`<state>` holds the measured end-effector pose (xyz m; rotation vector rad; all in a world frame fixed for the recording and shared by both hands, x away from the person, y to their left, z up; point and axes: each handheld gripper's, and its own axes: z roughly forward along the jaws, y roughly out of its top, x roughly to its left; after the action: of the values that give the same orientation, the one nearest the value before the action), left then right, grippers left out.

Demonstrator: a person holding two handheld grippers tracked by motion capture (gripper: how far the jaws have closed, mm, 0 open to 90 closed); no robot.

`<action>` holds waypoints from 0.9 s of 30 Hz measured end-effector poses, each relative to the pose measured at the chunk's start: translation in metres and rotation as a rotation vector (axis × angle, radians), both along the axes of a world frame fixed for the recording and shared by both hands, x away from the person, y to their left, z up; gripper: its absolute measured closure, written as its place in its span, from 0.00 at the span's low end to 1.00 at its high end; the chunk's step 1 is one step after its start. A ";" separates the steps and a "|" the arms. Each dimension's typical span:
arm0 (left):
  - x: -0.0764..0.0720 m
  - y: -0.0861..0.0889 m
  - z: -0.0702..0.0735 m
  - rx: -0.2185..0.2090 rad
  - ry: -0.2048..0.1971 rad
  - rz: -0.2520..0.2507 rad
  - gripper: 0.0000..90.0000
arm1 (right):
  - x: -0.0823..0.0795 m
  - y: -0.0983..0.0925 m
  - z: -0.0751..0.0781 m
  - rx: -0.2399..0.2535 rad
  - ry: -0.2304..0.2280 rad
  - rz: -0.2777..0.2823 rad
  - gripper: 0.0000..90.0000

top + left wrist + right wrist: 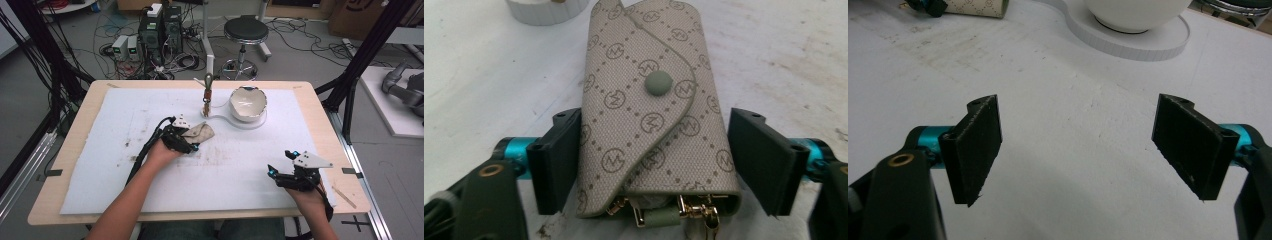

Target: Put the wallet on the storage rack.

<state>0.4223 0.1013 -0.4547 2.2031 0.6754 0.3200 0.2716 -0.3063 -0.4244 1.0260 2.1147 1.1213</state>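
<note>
A beige monogram key pouch [201,132] [649,125] lies on the white mat, its flap snapped by a green button, with gold clips showing at its near end. My left gripper [192,140] [654,130] is open. Its jaws straddle the pouch: the left one touches its side, the right one stands just beside it. My right gripper [279,162] [1078,130] hangs open over bare mat at the front right, nothing between its jaws. The pouch's edge [978,7] appears at the top left of the right gripper view.
A white bowl [247,102] [1135,12] sits on a flat white base [235,121] [1148,42] behind the pouch. A small stand holding a brown hanging item [207,92] rises from that base. The white mat [125,165] covers most of the wooden table.
</note>
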 end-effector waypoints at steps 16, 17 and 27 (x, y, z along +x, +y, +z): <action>-0.004 0.005 0.009 -0.009 0.014 0.025 0.40 | 0.002 0.001 -0.001 -0.001 0.003 0.007 0.23; -0.004 0.006 0.011 -0.015 0.010 0.020 0.40 | 0.002 0.001 -0.001 0.002 0.003 0.006 0.23; -0.014 0.002 0.044 -0.052 -0.024 0.025 0.40 | 0.004 0.007 0.000 0.003 0.006 0.027 0.23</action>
<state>0.4085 0.1035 -0.4106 2.1395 0.6909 0.3372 0.2757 -0.2989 -0.4249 1.0059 2.1386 1.1354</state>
